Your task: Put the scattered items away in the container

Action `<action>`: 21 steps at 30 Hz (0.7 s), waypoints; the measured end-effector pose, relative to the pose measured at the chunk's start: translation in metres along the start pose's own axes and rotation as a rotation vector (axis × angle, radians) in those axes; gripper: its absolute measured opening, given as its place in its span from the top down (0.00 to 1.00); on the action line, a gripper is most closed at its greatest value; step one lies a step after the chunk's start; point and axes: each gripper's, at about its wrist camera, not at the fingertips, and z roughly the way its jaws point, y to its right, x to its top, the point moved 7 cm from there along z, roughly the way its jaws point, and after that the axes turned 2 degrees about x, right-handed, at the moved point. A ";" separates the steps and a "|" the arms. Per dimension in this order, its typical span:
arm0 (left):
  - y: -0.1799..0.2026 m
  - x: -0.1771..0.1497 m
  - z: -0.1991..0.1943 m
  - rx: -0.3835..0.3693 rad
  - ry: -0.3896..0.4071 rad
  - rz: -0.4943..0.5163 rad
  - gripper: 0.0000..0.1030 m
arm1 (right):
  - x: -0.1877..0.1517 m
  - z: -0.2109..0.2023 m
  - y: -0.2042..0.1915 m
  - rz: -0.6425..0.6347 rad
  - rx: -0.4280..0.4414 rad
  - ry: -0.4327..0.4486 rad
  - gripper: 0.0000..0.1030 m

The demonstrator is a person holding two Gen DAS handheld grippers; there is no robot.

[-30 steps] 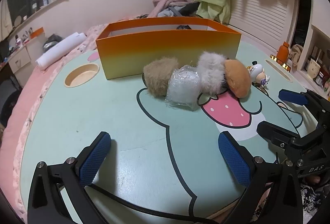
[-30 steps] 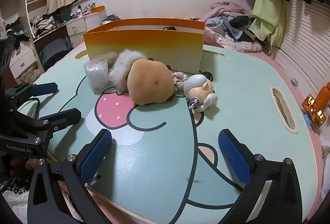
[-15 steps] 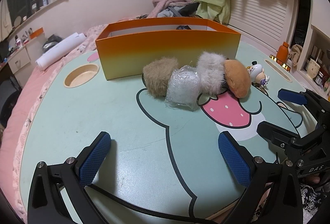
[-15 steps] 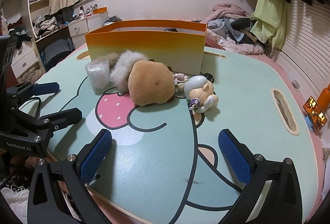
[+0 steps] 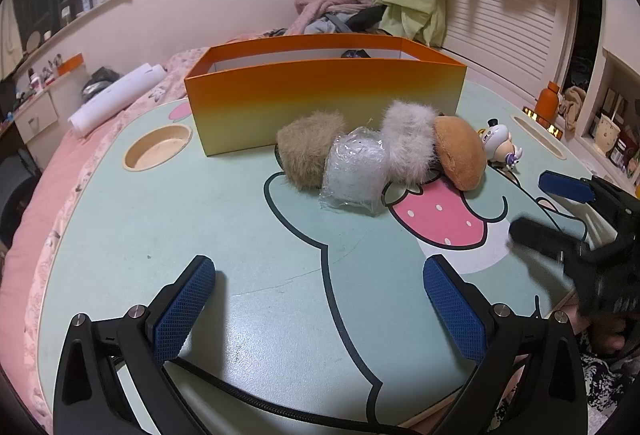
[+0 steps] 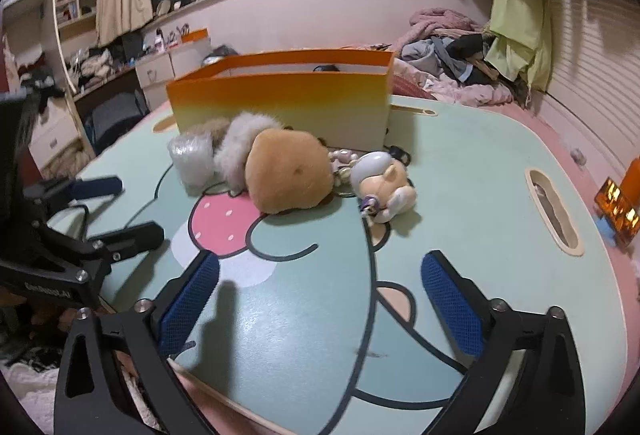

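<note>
We hold both grippers at near edge of table point(image 5: 132, 219), nothing gripped: left gripper point(image 5: 316, 299) fingers wide apart, right gripper point(image 6: 320, 291) fingers likewise spread, empty

Items sit mid-table in row touching each other, just before front wall of orange box point(image 5: 320, 95): tan fur puff point(image 5: 306, 151), wrapped white bundle point(image 5: 354, 173), grey fur puff point(image 5: 408, 139), brown plush point(image 6: 288, 169), figurine keychain point(image 6: 380, 183) at right end

We judge first pick pending; we take end item, close across narrow width, lift clear of box wall

Row and box long axes run left-right, parallel to near edge; figurine lies tipped over, head toward box
</note>
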 end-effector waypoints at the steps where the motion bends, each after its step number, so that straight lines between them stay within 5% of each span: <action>1: 0.000 0.000 0.000 0.000 0.000 0.000 0.00 | 0.002 -0.001 0.003 0.016 0.002 0.003 0.13; 3: 0.000 0.000 0.000 0.001 0.000 -0.002 0.00 | 0.007 -0.003 0.014 0.077 -0.002 0.019 0.23; 8: 0.000 0.000 0.000 0.005 0.000 -0.005 0.00 | 0.036 -0.009 0.049 0.299 0.001 0.076 0.28; 12: 0.000 0.000 0.000 0.007 0.000 -0.007 0.00 | 0.052 0.012 0.053 0.263 -0.078 0.007 0.42; 16: 0.000 0.000 0.000 0.011 0.001 -0.009 0.00 | 0.051 0.031 0.048 0.283 -0.040 -0.079 0.49; 18: 0.000 0.000 0.000 0.012 0.002 -0.008 0.00 | 0.046 0.037 0.043 0.258 -0.028 -0.121 0.60; 21: 0.000 0.000 0.000 0.010 0.003 -0.014 0.00 | 0.041 0.031 0.043 0.256 -0.024 -0.098 0.60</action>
